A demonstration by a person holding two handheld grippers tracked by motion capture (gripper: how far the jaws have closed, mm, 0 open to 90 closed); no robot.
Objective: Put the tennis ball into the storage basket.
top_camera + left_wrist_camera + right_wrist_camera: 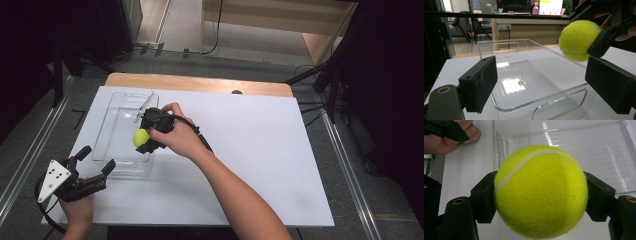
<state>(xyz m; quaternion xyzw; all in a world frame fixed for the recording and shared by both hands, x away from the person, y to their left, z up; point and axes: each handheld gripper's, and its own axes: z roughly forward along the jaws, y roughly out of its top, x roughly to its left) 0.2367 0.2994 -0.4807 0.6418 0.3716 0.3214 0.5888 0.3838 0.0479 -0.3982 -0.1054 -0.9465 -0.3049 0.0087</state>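
While the left tongs [97, 159] wait open at the clear tray [112, 131], right tongs [142, 139] clamp tennis ball [140, 137] over it, presumably for dropping in.

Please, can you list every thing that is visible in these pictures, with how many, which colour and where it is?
tennis ball: one, yellow-green, clamped between the right gripper's jaws, above the tray's near right part.
tray: one, clear plastic, nothing inside it, on the left part of the table.
table: one, white top with a wooden strip along the far edge.
chairs: dark, in the room behind, seen from the left gripper view; number unclear.
screens: lit, on the far wall of that room; number unclear.
left gripper: one, black, jaws open, at the table's near left corner, pointing at the tray.
right gripper: one, black, closed on the tennis ball.
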